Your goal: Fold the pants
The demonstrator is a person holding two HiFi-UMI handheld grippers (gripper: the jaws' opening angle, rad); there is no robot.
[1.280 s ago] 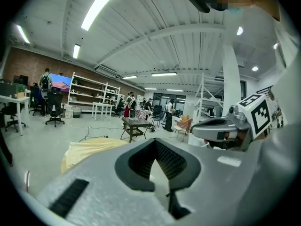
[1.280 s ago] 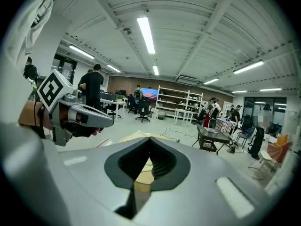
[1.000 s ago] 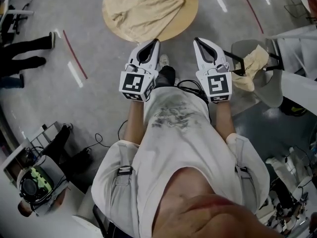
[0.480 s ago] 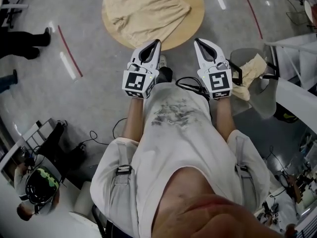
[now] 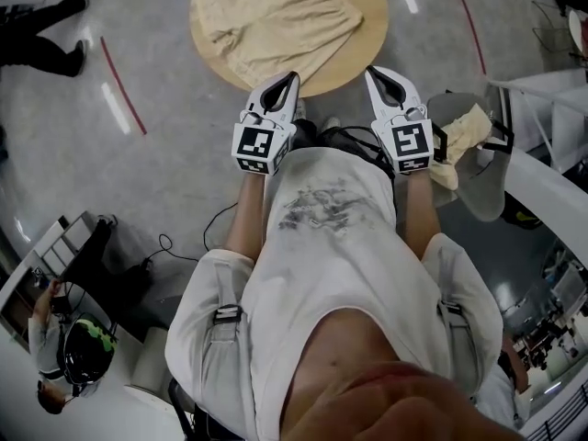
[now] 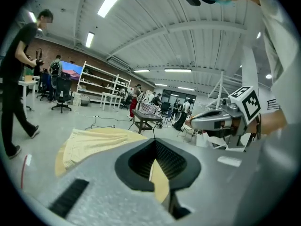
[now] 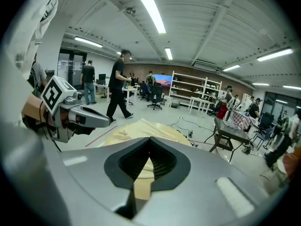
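Cream pants [image 5: 276, 16] lie spread and rumpled on a round wooden table [image 5: 367, 44] at the top of the head view. My left gripper [image 5: 290, 81] and right gripper [image 5: 375, 72] are held side by side, their tips near the table's near edge, pointing toward it. Both are shut with nothing between the jaws. In the left gripper view the left gripper [image 6: 154, 140] has the pants [image 6: 94, 142] ahead and to the left of it. The right gripper view looks past the right gripper [image 7: 149, 139] at the pants [image 7: 136, 128] ahead of it.
A grey chair [image 5: 487, 173] with a cream cloth [image 5: 469, 122] on it stands at the right, beside a white table [image 5: 551, 191]. A red floor line [image 5: 124, 85] and a walking person's legs [image 5: 46, 39] are at the left. A black folding table [image 7: 233, 131] stands beyond.
Both grippers have moved forward together toward the round table, which now lies closer to their tips. The person at the left has walked further away.
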